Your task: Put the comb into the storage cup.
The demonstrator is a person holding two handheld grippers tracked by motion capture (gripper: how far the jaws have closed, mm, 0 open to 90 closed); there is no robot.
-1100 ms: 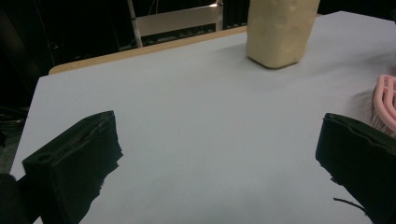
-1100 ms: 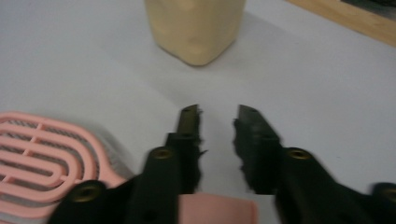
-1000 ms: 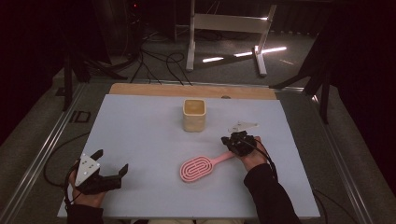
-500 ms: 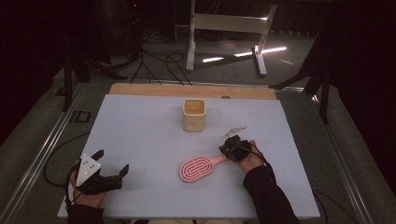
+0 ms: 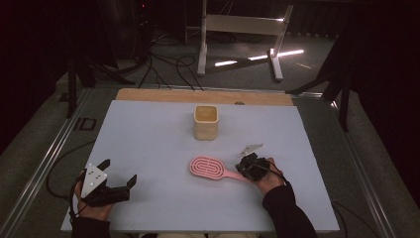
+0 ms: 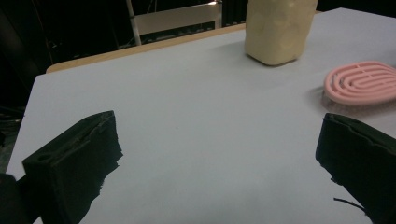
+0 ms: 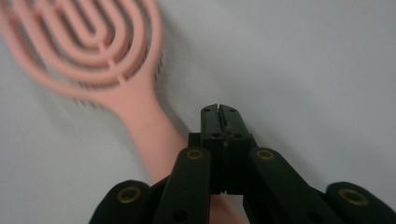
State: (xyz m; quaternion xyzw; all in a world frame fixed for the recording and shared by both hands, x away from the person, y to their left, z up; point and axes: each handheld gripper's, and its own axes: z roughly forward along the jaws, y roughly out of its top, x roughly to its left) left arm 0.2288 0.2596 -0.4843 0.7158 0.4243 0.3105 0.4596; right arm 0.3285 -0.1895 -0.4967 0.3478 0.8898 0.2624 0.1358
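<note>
A pink slotted hairbrush (image 5: 208, 167) lies flat on the white table top (image 5: 148, 134), its handle pointing right. My right gripper (image 5: 241, 168) sits over the handle's end. In the right gripper view the brush (image 7: 88, 51) runs under the left side of the gripper (image 7: 219, 112); the jaws are shut tip to tip with nothing between them. Whether the gripper touches the handle I cannot tell. My left gripper (image 5: 119, 172) rests near the front left corner, open and empty. In the left gripper view its jaws stand wide apart (image 6: 219, 119), with the brush (image 6: 362, 84) at the right.
A cream cup (image 5: 205, 121) stands upright behind the brush, also in the left gripper view (image 6: 275, 30). A wooden strip (image 5: 203, 95) runs along the table's far edge. Beyond it are a metal stand (image 5: 237, 29) and floor cables. Rails flank both sides.
My right gripper has come down and nearer to the person, onto the handle's end. The brush has turned: its head swung away from the person. The left gripper has kept still.
</note>
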